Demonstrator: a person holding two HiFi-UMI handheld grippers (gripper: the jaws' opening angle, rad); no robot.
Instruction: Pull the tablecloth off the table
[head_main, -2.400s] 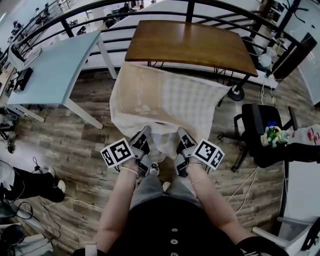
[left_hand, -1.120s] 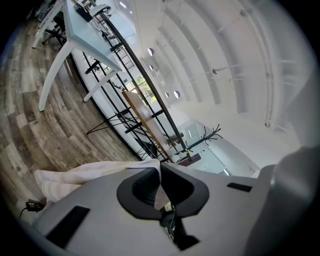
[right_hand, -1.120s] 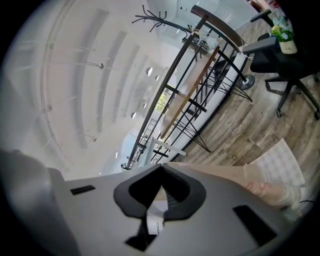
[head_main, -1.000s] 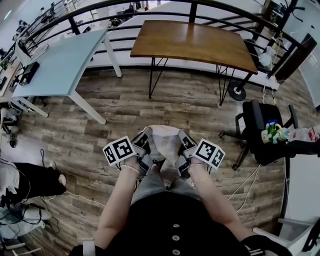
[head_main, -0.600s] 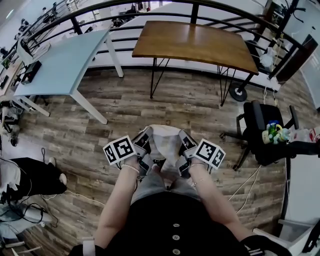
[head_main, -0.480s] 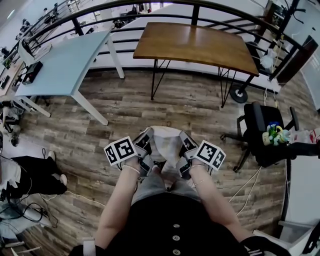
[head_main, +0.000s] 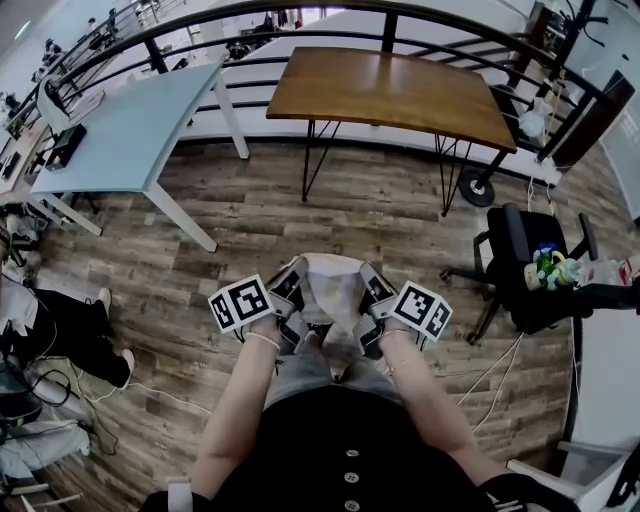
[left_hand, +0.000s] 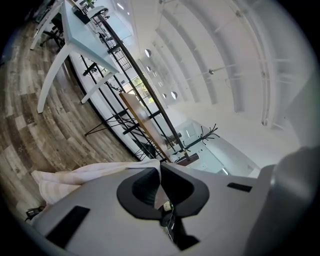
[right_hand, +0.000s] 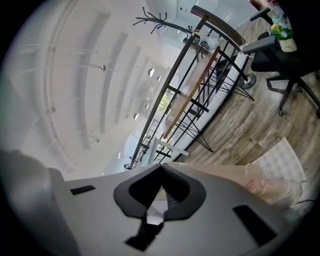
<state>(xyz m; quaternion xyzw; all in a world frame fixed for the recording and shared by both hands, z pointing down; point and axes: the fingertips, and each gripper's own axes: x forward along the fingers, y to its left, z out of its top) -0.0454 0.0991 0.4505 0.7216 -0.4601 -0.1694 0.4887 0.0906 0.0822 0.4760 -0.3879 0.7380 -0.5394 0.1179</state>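
The cream checked tablecloth (head_main: 330, 285) hangs bunched between both grippers, close to my body and clear of the table. My left gripper (head_main: 292, 272) is shut on its left edge, and my right gripper (head_main: 366, 274) is shut on its right edge. The brown wooden table (head_main: 390, 88) stands bare beyond them. In the left gripper view the jaws (left_hand: 160, 167) pinch cloth, and the tablecloth (left_hand: 70, 177) trails off to the left. In the right gripper view the gripper (right_hand: 161, 167) is shut on the tablecloth (right_hand: 277, 167), which spreads to the right.
A light blue table (head_main: 125, 125) stands at the left by a black railing (head_main: 300, 35). A black office chair (head_main: 525, 262) holding a small bottle is at the right. A person's legs (head_main: 65, 330) and cables lie on the wood floor at the far left.
The cloth, earlier draped from the table's edge down to the grippers, has come off and now hangs bunched between them. Over the last second the grippers have barely moved.
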